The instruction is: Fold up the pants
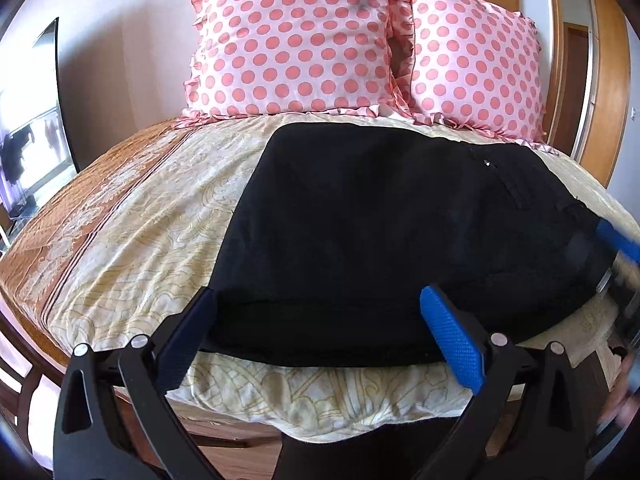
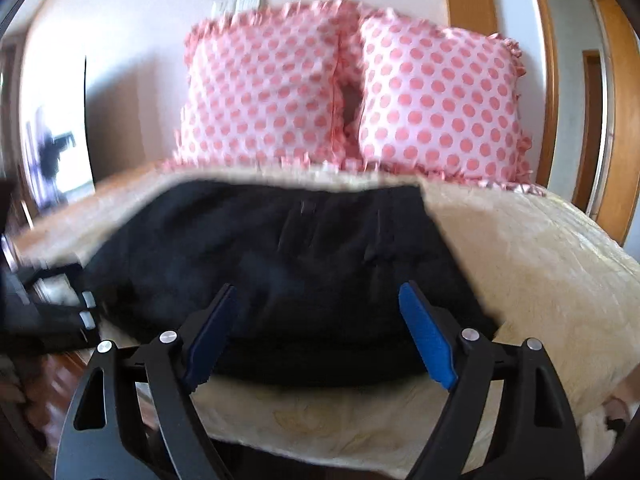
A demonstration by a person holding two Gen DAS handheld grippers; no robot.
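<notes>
Black pants (image 1: 380, 232) lie folded in a broad flat bundle on the cream bedsheet (image 1: 132, 248), near the bed's front edge. My left gripper (image 1: 318, 292) stands open, its two fingers wide apart over the bundle's near left edge, with nothing pinched. In the blurred right wrist view the pants (image 2: 300, 256) fill the middle. My right gripper (image 2: 318, 289) is open over their near edge, pads clear of the cloth. A blue fingertip of the right gripper (image 1: 618, 240) shows blurred at the pants' right end in the left wrist view.
Two pink polka-dot pillows (image 1: 296, 40) (image 1: 476, 64) lean against the wall at the bed's head. An orange patterned border (image 1: 84, 196) runs down the sheet's left side. A wooden door frame (image 1: 608, 80) stands right, and bare sheet (image 2: 520, 264) lies right of the pants.
</notes>
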